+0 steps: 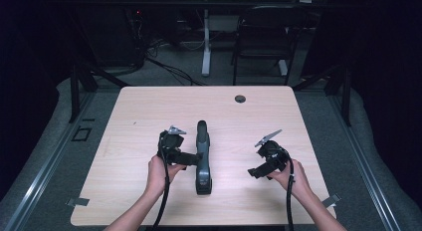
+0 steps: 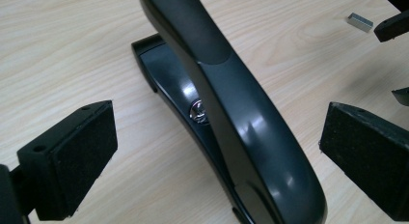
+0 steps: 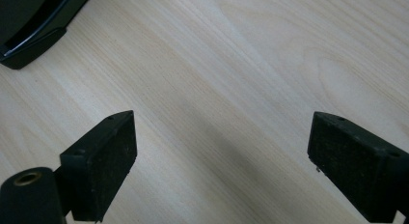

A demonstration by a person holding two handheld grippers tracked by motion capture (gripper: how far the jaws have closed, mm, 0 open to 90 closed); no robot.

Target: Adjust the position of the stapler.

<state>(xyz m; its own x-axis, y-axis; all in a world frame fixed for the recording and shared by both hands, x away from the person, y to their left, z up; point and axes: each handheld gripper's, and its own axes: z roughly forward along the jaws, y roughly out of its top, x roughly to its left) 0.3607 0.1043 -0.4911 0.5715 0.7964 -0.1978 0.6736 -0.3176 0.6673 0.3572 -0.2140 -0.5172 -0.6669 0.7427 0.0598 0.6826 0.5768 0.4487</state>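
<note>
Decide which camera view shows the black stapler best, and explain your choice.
The high view: the whole stapler lies lengthwise on the table. The left gripper view shows its arm and base close up, cropped; the right gripper view catches one end at its corner.

High view overlooks the table (image 1: 149, 106); both claw-mounted views sit close, sharing its stapler (image 2: 226, 113).

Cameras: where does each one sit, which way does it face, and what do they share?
High view: above the near edge, facing forward and down on the light wooden table; forearms, both tools.
Left gripper view: on the left tool, its open pads either side of the long black stapler.
Right gripper view: on the right tool, open over bare wood.
Shared: the stapler, in all three.
</note>
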